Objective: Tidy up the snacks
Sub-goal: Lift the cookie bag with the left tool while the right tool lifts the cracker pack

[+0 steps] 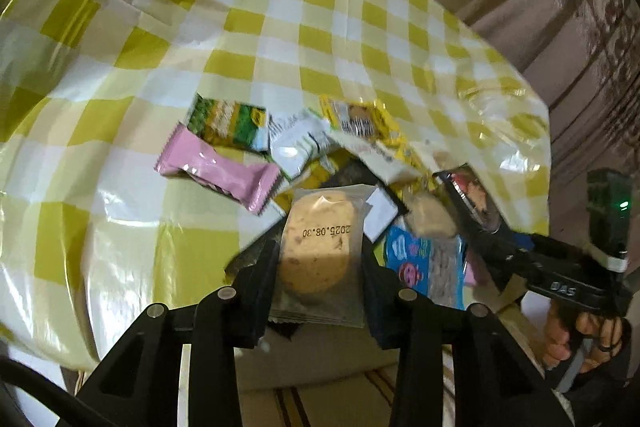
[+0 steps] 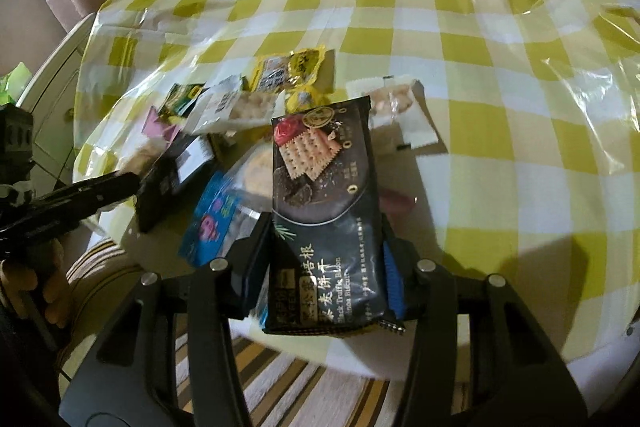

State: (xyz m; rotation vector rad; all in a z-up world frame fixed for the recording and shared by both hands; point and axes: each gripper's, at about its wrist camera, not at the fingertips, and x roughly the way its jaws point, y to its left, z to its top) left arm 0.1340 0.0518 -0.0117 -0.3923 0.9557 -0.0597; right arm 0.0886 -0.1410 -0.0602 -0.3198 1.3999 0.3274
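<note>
Both grippers loaded. Left gripper [image 1: 318, 267]: black jaws clamped on a clear plastic packet with a round tan cookie inside [image 1: 318, 243], date stamp readable on the wrapper, pkt held above the near table edge. Right gripper [image 2: 326, 247]: jaws clamped on a dark, glossy cracker packet w/ square crackers printed on its front [image 2: 326, 211], held lengthwise between the pads, also over the near edge.

Round table w/ yellow-and-white checked plastic cloth [image 2: 500, 107]. Loose snack pile near the edge just beyond both grippers: pink foil bar [image 1: 218, 169], green-and-white packet [image 1: 228, 123], yellow packet [image 1: 360, 123], blue packet w/ pink cartoon print [image 2: 212, 219], white sachet [image 2: 416, 121] off to the pile's right. Rest of cloth bare.

Person's hand [image 1: 588, 339] grips the right tool's handle.
</note>
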